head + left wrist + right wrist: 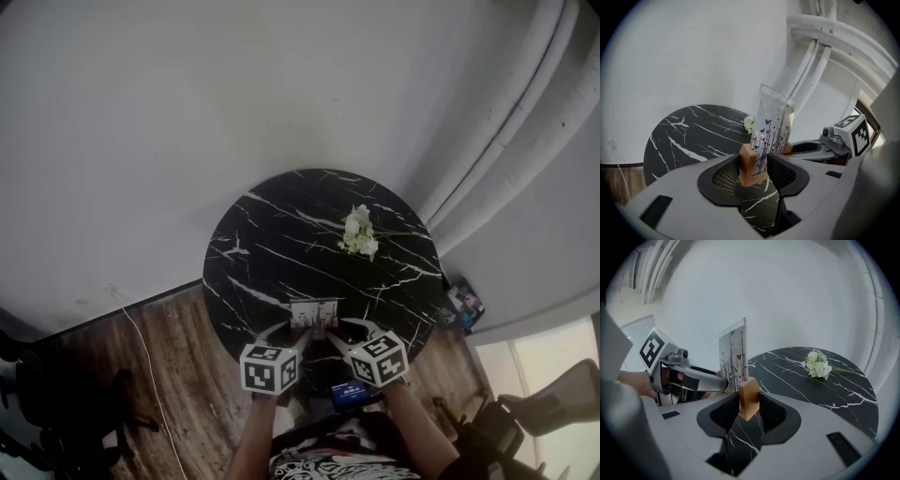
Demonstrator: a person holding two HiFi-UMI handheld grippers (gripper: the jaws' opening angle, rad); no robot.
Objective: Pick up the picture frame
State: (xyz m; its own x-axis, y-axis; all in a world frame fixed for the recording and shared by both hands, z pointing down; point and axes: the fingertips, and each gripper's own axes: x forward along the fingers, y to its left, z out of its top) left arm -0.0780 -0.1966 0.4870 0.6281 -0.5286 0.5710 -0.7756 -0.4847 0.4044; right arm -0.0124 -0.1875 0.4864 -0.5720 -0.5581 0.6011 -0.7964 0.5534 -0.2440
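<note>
Okay, both tools are on the picture frame (313,313) at the near edge of the round black marble desk (272,234), right in front of the person. The frame is a clear upright panel printed with butterflies and thin stems, with a wooden block at each end.

The left hand-held gripper (757,169) is clamped on the left wooden block (748,164). The block and the panel's lower edge sit between its pads, and the panel rises tilted slightly right in that view.

The right hand-held gripper (749,405) is clamped on the right wooden block (749,397), with a pad against each side. The two grippers come in from the near side, their marker cubes side by side.

It's hard to tell whether the frame's blocks touch the desk or sit just above it; the marble shows under them in both gripper views.

A white flower bunch (359,232) lies further back on the desk, well apart from the frame. The desk stands on a wood floor (178,375).
</note>
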